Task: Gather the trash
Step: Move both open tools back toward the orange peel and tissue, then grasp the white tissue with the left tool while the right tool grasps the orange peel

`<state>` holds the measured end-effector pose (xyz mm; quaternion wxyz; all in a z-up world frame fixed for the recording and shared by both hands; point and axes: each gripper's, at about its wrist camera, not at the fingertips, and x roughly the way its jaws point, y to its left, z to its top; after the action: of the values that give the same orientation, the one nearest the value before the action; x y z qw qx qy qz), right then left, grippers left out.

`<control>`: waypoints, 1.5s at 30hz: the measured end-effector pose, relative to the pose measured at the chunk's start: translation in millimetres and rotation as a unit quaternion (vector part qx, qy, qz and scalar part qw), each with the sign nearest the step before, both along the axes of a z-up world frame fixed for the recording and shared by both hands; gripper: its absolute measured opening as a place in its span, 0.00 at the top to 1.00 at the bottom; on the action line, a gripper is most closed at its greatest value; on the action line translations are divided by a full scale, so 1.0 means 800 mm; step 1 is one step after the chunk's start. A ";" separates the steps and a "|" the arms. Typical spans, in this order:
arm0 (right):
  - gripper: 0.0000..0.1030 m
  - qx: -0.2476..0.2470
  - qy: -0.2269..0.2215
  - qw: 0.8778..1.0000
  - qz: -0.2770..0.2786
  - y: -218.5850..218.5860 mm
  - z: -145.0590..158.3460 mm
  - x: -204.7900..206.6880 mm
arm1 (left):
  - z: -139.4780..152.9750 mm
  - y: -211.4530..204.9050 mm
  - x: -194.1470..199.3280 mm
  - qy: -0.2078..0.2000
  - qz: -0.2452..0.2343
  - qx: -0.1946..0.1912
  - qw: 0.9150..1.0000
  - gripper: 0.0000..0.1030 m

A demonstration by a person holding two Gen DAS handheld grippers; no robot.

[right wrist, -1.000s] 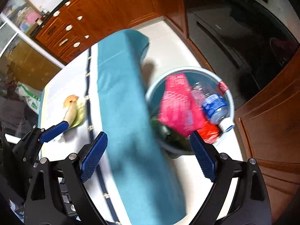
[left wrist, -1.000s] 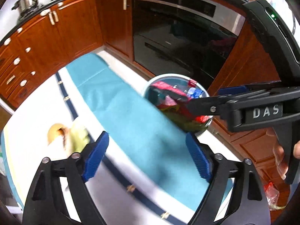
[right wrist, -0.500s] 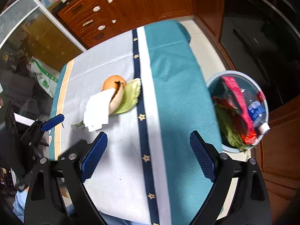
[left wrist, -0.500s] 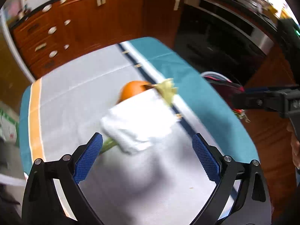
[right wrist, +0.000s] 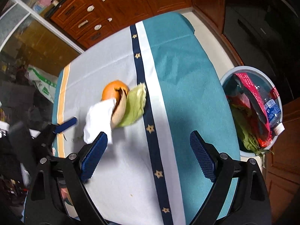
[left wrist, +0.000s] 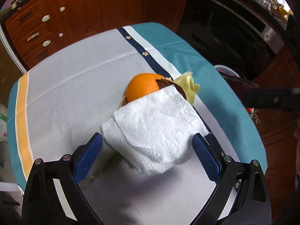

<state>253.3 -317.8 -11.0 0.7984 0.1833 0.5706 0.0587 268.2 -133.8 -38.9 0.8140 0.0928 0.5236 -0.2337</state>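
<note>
A white paper towel (left wrist: 155,129) lies crumpled on the table, over an orange peel (left wrist: 142,88) and a pale green cabbage leaf (left wrist: 187,86). My left gripper (left wrist: 148,155) is open, its blue pads on either side of the towel's near edge. The same pile shows in the right wrist view: towel (right wrist: 97,120), peel (right wrist: 114,91), leaf (right wrist: 135,106). My right gripper (right wrist: 148,157) is open and empty above the table, to the right of the pile. The left gripper (right wrist: 61,127) shows there beside the towel.
A round bin (right wrist: 243,69) with a red wrapper (right wrist: 251,91), a plastic bottle (right wrist: 271,112) and greens stands on the floor right of the table. The tablecloth (right wrist: 180,78) has teal, white and navy starred stripes. Wooden cabinets (left wrist: 71,13) and an oven (left wrist: 225,28) stand behind.
My left gripper has swung from the bin to the pile and closed in on the towel. My right gripper has turned from over the bin toward the table.
</note>
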 end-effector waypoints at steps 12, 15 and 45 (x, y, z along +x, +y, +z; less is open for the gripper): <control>0.17 0.025 -0.016 0.999 0.023 0.030 -0.007 0.046 | -0.021 0.017 0.002 0.009 -0.013 0.001 1.000 0.07; 0.17 0.026 -0.020 0.999 0.036 0.046 -0.009 0.055 | -0.016 0.018 -0.002 0.007 -0.024 -0.012 1.000 0.28; 0.48 -0.040 0.044 0.997 0.057 0.144 -0.076 0.120 | -0.018 0.115 -0.027 0.034 0.019 -0.091 0.995 0.90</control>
<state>349.3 -202.8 -71.8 0.7748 0.1211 0.6162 0.0734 246.4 -42.0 -53.4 0.8051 0.0006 0.5292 -0.2679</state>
